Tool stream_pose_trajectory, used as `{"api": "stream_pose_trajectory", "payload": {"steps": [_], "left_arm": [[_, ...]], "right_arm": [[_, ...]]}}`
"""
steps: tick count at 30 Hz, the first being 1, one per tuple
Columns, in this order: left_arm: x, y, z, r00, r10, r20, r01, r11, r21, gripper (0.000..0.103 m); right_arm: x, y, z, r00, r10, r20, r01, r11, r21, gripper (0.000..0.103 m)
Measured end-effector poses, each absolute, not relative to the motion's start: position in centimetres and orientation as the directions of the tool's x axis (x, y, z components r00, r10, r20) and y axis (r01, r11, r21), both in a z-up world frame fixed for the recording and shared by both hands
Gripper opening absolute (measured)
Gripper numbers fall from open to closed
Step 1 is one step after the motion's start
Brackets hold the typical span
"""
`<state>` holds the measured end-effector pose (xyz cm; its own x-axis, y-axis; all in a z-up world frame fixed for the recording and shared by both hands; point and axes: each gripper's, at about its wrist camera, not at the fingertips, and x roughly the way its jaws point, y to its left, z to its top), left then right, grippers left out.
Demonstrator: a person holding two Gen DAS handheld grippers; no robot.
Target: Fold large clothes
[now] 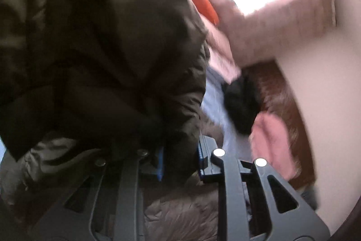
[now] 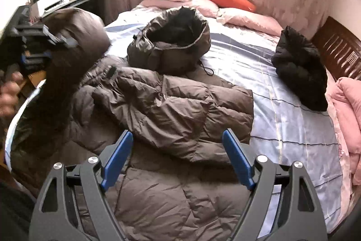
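The right claw [image 2: 178, 157] hangs with its blue pads spread wide and nothing between them, directly above the brown quilted down jacket [image 2: 171, 105]. The jacket lies flat across the blue-striped bed sheet [image 2: 282, 105], hood [image 2: 173, 42] toward the pillows. At the left, the left claw [image 2: 54, 42] is clamped shut on the jacket's sleeve [image 2: 74, 46], holding it raised clear of the bed. Farther right, a black padded garment [image 2: 300, 78] rests near the bed's edge, well apart from the jacket.
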<state>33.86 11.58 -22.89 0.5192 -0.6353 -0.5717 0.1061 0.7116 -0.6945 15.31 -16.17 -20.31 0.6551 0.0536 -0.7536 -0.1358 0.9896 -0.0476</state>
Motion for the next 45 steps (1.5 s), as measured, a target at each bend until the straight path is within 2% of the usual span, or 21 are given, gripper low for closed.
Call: {"api": "stream_pose_trajectory", "payload": {"steps": [2, 5, 8, 10, 15, 18, 20, 23, 26, 28, 30, 35, 36, 37, 38, 39, 41, 43, 45], "left_arm": [[34.6, 9.7, -22.5, 0.503, -0.611, -0.611, 0.149, 0.758, -0.635, 0.021], [34.3, 6.9, -23.2, 0.482, -0.583, -0.654, 0.187, 0.798, -0.574, 0.029], [33.8, 4.0, -23.4, 0.460, -0.538, -0.707, 0.237, 0.841, -0.485, 0.031], [34.0, 2.8, -23.4, 0.444, -0.516, -0.732, 0.265, 0.857, -0.443, 0.035], [33.7, -1.3, -24.9, 0.362, -0.549, -0.753, 0.310, 0.833, -0.459, 0.036], [33.6, -1.5, -23.9, 0.412, -0.540, -0.734, 0.315, 0.840, -0.442, 0.038], [33.8, -0.8, -23.9, 0.470, -0.498, -0.729, 0.251, 0.867, -0.430, 0.053], [34.3, 2.9, -24.1, 0.515, -0.429, -0.743, 0.128, 0.895, -0.428, 0.055], [34.7, 6.2, -25.9, 0.480, -0.378, -0.791, -0.004, 0.901, -0.433, 0.055], [34.9, 7.6, -27.4, 0.425, -0.321, -0.846, -0.076, 0.919, -0.386, 0.055], [34.9, 9.5, -29.0, 0.383, -0.248, -0.890, -0.124, 0.941, -0.316, 0.055], [34.5, 13.5, -32.5, 0.327, -0.131, -0.936, -0.164, 0.967, -0.193, 0.057], [34.4, 14.0, -33.1, 0.321, -0.116, -0.940, -0.161, 0.971, -0.175, 0.057], [34.3, 14.4, -33.3, 0.318, -0.103, -0.943, -0.156, 0.975, -0.159, 0.057], [34.1, 14.9, -33.4, 0.314, -0.071, -0.947, -0.145, 0.982, -0.121, 0.057], [34.0, 15.4, -33.5, 0.318, -0.041, -0.947, -0.140, 0.986, -0.089, 0.057], [33.8, 16.6, -33.5, 0.325, 0.017, -0.946, -0.143, 0.989, -0.032, 0.059], [34.0, 18.2, -34.1, 0.313, 0.067, -0.947, -0.181, 0.983, 0.010, 0.059], [34.2, 20.3, -34.9, 0.291, 0.062, -0.955, -0.244, 0.970, -0.011, 0.059]], "right_arm": [[14.8, -16.3, -19.5, 0.673, 0.052, -0.738, -0.134, 0.990, -0.052, 0.083], [14.3, -16.7, -18.4, 0.695, 0.059, -0.716, -0.125, 0.991, -0.040, 0.083], [13.5, -17.1, -17.3, 0.719, 0.072, -0.691, -0.120, 0.993, -0.021, 0.090], [12.9, -17.3, -16.5, 0.737, 0.067, -0.673, -0.114, 0.993, -0.027, 0.090], [12.4, -18.2, -15.9, 0.756, 0.037, -0.654, -0.091, 0.995, -0.049, 0.092], [13.2, -20.1, -16.7, 0.732, 0.016, -0.681, -0.042, 0.999, -0.021, 0.092], [14.1, -22.0, -17.5, 0.700, 0.031, -0.714, -0.006, 0.999, 0.037, 0.092], [16.1, -24.7, -19.9, 0.611, 0.161, -0.775, 0.046, 0.970, 0.238, 0.094], [18.2, -26.8, -23.4, 0.518, 0.345, -0.782, 0.137, 0.869, 0.475, 0.094], [19.5, -26.9, -25.6, 0.469, 0.430, -0.771, 0.189, 0.804, 0.563, 0.094], [20.9, -25.6, -27.0, 0.439, 0.482, -0.759, 0.182, 0.779, 0.600, 0.094], [25.1, -21.8, -30.6, 0.385, 0.574, -0.722, 0.146, 0.735, 0.662, 0.094], [25.9, -21.2, -31.5, 0.374, 0.575, -0.728, 0.148, 0.738, 0.659, 0.092], [26.7, -20.5, -32.4, 0.365, 0.561, -0.743, 0.152, 0.752, 0.642, 0.084], [27.3, -19.6, -33.0, 0.366, 0.544, -0.755, 0.144, 0.769, 0.623, 0.051], [27.7, -18.9, -33.2, 0.362, 0.535, -0.763, 0.134, 0.780, 0.611, 0.026], [29.3, -17.1, -32.8, 0.381, 0.539, -0.751, 0.106, 0.782, 0.615, 0.020], [31.3, -15.2, -31.4, 0.434, 0.534, -0.726, 0.068, 0.784, 0.617, 0.018], [33.8, -13.2, -30.1, 0.481, 0.491, -0.726, 0.039, 0.815, 0.578, 0.018]]}}
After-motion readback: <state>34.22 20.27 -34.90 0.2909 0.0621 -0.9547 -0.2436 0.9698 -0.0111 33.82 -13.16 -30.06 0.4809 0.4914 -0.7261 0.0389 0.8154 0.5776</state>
